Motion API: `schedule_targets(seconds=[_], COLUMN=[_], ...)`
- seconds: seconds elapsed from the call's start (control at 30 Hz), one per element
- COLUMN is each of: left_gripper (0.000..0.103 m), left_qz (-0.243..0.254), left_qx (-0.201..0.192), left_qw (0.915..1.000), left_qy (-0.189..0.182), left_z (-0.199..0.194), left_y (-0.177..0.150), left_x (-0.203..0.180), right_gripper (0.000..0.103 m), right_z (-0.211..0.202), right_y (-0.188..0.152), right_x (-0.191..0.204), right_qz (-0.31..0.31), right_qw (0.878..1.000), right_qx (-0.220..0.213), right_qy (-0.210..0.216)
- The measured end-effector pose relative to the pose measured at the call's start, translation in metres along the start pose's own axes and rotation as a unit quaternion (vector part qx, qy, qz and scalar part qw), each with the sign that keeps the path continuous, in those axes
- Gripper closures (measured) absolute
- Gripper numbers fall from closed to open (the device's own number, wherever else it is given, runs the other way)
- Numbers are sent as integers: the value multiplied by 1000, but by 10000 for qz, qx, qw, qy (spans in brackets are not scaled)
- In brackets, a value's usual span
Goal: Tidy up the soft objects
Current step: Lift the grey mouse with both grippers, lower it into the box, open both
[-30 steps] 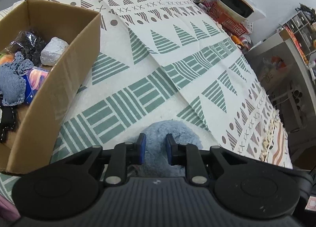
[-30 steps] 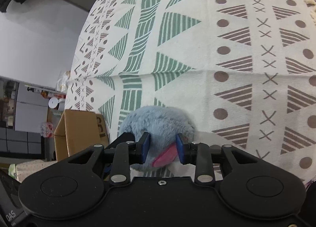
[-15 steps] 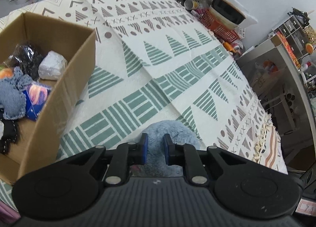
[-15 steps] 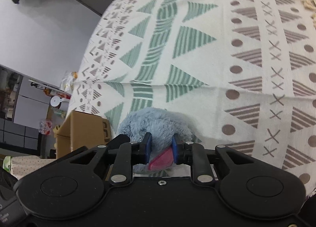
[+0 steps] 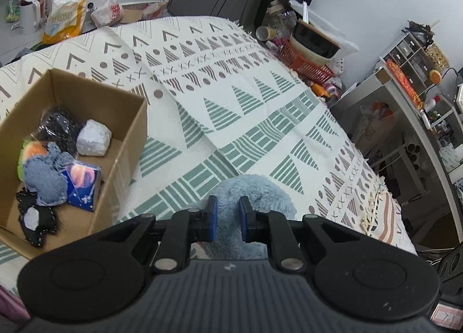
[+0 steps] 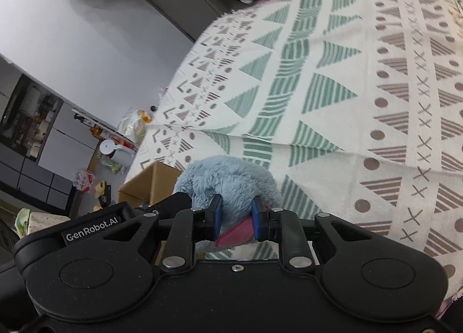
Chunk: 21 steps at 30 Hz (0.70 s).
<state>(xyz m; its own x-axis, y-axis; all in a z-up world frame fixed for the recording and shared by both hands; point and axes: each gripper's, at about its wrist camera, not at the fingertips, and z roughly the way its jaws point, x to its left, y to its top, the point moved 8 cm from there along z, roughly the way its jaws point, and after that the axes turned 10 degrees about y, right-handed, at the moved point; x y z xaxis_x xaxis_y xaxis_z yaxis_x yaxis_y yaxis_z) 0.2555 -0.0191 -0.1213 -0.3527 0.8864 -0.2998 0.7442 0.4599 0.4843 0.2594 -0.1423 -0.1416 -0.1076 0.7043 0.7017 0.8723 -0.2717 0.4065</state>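
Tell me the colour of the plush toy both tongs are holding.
Pale blue fur with a pink patch, the plush toy; the right wrist view shows it best.

Left wrist view: close behind the left hand-held gripper [image 5: 226, 218], looking down and forward across the patterned cloth [image 5: 231, 107], with the cardboard box [image 5: 127, 142] to its left. Right wrist view: close behind the right hand-held gripper [image 6: 235, 218], rolled sideways, the box [image 6: 144, 185] beyond it. Both views share the blue plush toy [image 5: 257, 191] [image 6: 228, 182], box and cloth.
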Motion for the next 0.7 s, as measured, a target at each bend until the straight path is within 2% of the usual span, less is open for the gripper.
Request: schedule_targets(seconds=[0.7], left_gripper=[90], left_qz=[17], left_qx=[-358], left_qw=[9988], left_qy=[-320], left_z=[-54], left_y=[22], left_x=[33], right_gripper=[83], right_z=[-17], right_y=[-10], right_x=[63], right_qz=[-534], right_qw=[9971], right_qx=[-448], right_qy=[289])
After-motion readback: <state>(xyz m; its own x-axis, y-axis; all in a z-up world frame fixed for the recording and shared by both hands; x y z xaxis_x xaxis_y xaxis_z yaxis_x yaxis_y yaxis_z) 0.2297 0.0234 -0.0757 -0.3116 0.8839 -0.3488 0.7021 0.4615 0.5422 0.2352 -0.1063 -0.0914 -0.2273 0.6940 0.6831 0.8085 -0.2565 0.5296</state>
